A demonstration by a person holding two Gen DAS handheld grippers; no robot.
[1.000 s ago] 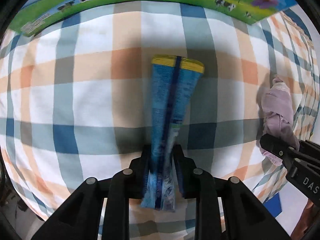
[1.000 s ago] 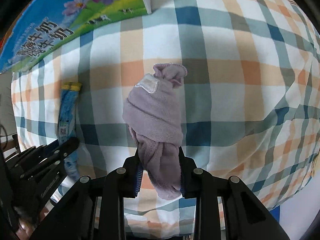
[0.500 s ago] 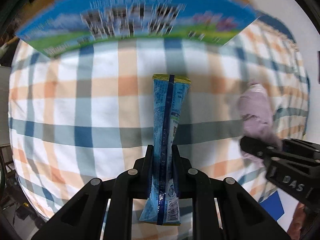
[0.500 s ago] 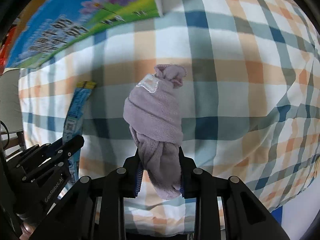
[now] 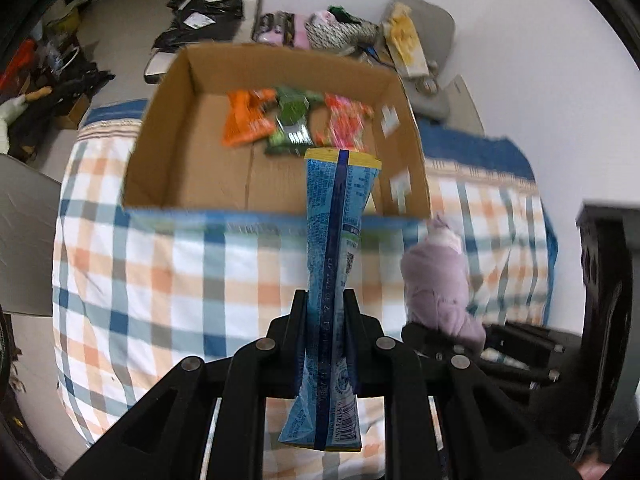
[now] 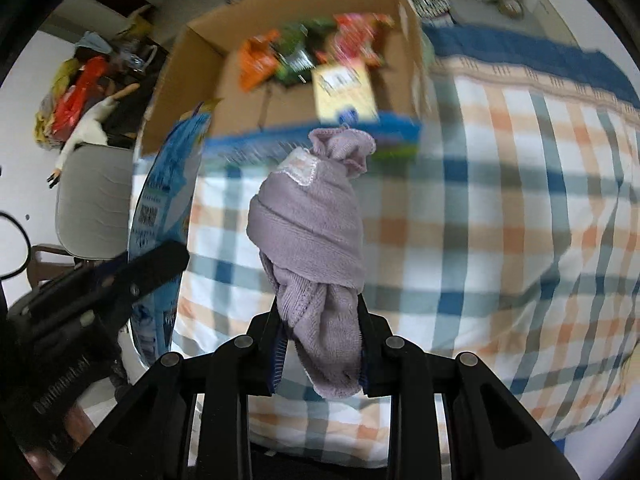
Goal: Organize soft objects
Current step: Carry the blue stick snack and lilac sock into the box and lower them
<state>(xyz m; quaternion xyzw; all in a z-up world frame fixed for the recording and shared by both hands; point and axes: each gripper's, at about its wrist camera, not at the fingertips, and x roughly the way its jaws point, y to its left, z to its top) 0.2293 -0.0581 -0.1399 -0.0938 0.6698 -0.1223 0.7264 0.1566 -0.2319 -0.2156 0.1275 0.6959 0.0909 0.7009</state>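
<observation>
My left gripper (image 5: 326,300) is shut on a long blue snack packet (image 5: 334,264) with a yellow top edge, held upright above the checked cloth (image 5: 160,280). My right gripper (image 6: 320,304) is shut on a rolled lilac sock bundle (image 6: 308,224) with a white label. Each view shows the other gripper's load: the sock bundle (image 5: 436,280) at the right, the blue packet (image 6: 164,200) at the left. Beyond both stands an open cardboard box (image 5: 168,120) holding orange, green and red snack packets (image 5: 296,120) and, in the right wrist view, a yellow packet (image 6: 344,92).
The checked cloth (image 6: 500,220) covers a bed-like surface with a blue edge at the far side. A grey chair (image 6: 92,200) stands at the left. Bags and clutter (image 5: 320,28) lie on the floor behind the box. A dark object (image 5: 608,280) stands at the right.
Both grippers have risen well above the cloth with the packet and the sock bundle. The box's open top and its contents have come into view; before only its printed side showed.
</observation>
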